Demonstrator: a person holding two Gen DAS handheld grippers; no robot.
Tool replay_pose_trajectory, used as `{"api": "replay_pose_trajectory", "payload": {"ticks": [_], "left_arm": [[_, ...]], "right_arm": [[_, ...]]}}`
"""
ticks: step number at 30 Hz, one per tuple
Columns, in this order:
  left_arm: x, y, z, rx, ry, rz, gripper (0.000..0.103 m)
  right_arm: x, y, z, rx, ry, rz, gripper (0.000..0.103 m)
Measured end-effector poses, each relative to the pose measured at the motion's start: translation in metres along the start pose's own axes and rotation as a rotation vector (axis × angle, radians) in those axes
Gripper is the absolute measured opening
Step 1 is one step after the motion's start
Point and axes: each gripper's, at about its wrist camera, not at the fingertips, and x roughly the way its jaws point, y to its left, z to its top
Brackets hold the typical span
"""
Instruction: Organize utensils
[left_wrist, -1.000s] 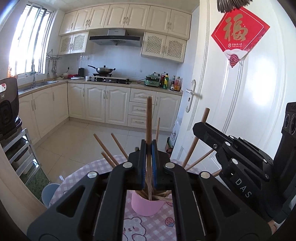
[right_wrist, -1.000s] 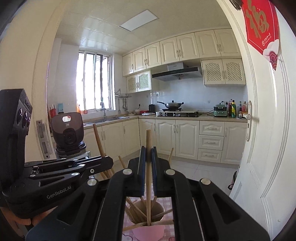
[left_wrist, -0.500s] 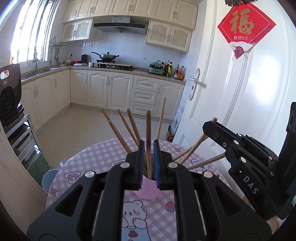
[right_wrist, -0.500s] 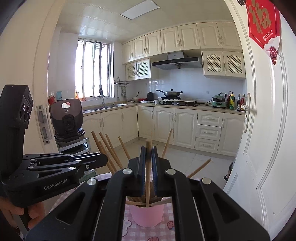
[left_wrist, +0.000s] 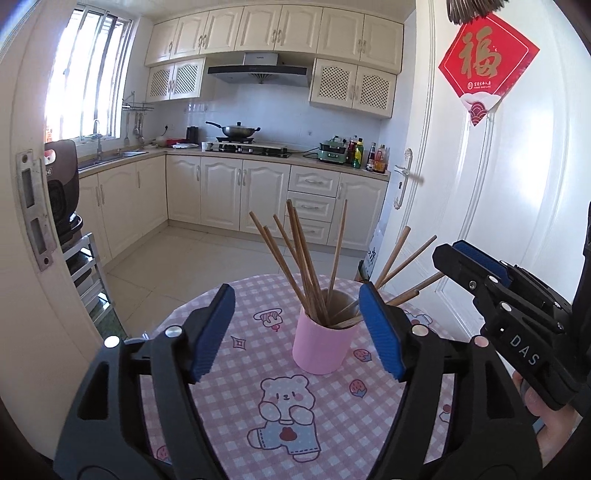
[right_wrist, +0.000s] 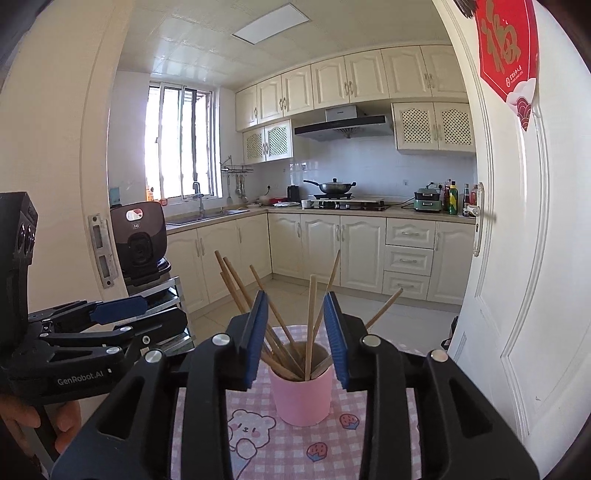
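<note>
Left wrist view: slim wooden chopsticks (left_wrist: 306, 266) are fanning from the smooth pink cylindrical cup (left_wrist: 322, 343) on the checked tablecloth (left_wrist: 236, 398); left gripper (left_wrist: 297, 328) and right gripper (right_wrist: 295, 332), clenching chopsticks earlier, have just been opening, both empty now.

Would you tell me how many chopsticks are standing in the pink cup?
9 chopsticks show, all in the pink cup: five stand steeply at the left and middle, four fan low to the right. Overlap in the bundle may hide more.
</note>
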Motion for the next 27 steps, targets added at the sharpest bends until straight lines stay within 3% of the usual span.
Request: {"api": "replay_pose_trajectory", "payload": {"ticks": [8,12,14,27], "left_arm": [[-0.052,-0.002,-0.015,0.049,-0.097,0.077,0.083],[-0.074,-0.007,-0.02,0.081,-0.137,0.114,0.087],[-0.084,-0.006,-0.021,0.085,-0.159,0.129,0.088],[-0.123,-0.011,-0.03,0.085,-0.258,0.15,0.093]], "right_arm": [[-0.04,0.024,-0.008,-0.008,-0.033,-0.012,0.064],[-0.056,0.036,-0.012,-0.024,-0.054,-0.039,0.07],[-0.066,0.04,-0.013,-0.025,-0.077,-0.051,0.079],[-0.099,0.053,-0.018,-0.063,-0.158,-0.122,0.09]]}}
